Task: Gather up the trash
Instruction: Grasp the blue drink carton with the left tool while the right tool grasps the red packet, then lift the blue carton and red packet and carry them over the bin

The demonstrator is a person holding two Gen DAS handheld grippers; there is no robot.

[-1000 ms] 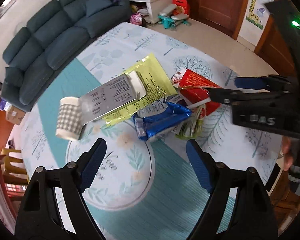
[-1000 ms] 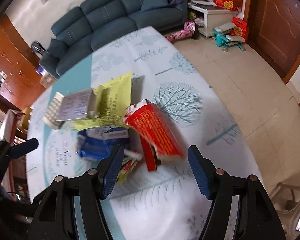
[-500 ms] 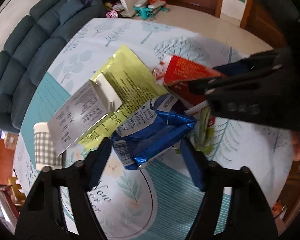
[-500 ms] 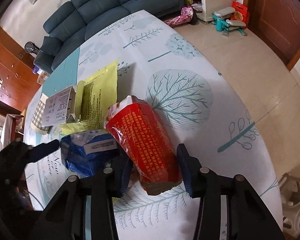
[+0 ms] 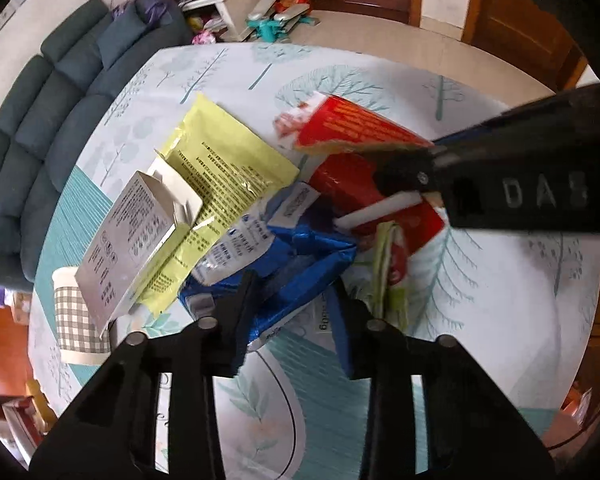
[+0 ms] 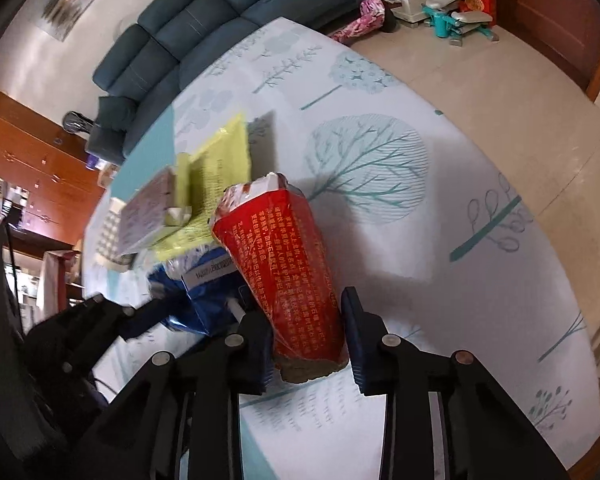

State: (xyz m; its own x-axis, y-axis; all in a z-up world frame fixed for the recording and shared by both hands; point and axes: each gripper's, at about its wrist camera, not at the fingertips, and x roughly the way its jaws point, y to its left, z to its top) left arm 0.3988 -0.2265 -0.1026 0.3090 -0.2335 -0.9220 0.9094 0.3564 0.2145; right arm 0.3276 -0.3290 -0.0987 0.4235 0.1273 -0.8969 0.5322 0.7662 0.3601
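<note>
A pile of trash lies on the tree-print tablecloth (image 5: 500, 280). My left gripper (image 5: 296, 320) points down at it. Its jaws are closing, and the pads pinch the crumpled blue wrapper (image 5: 300, 264) between them. My right gripper (image 6: 306, 340) is closing on the near end of the red packet (image 6: 284, 264), which fills the gap between its pads and tilts up off the cloth. Around them lie a yellow pouch (image 5: 224, 172), an open grey carton (image 5: 128, 236), a checked paper cup (image 5: 76, 320), a green wrapper (image 5: 388, 280) and a white stick (image 5: 380, 210).
A dark teal sofa (image 5: 40, 120) stands beyond the table's far edge. A white cabinet (image 5: 236, 4), a teal stepper (image 5: 276, 24) and wooden doors sit farther back on the tiled floor. Wooden cupboards (image 6: 32, 152) are at the left.
Both grippers came down onto the pile and their jaws narrowed. The left closed round the blue wrapper, which crumpled. The right closed on the red packet, whose far end rose.
</note>
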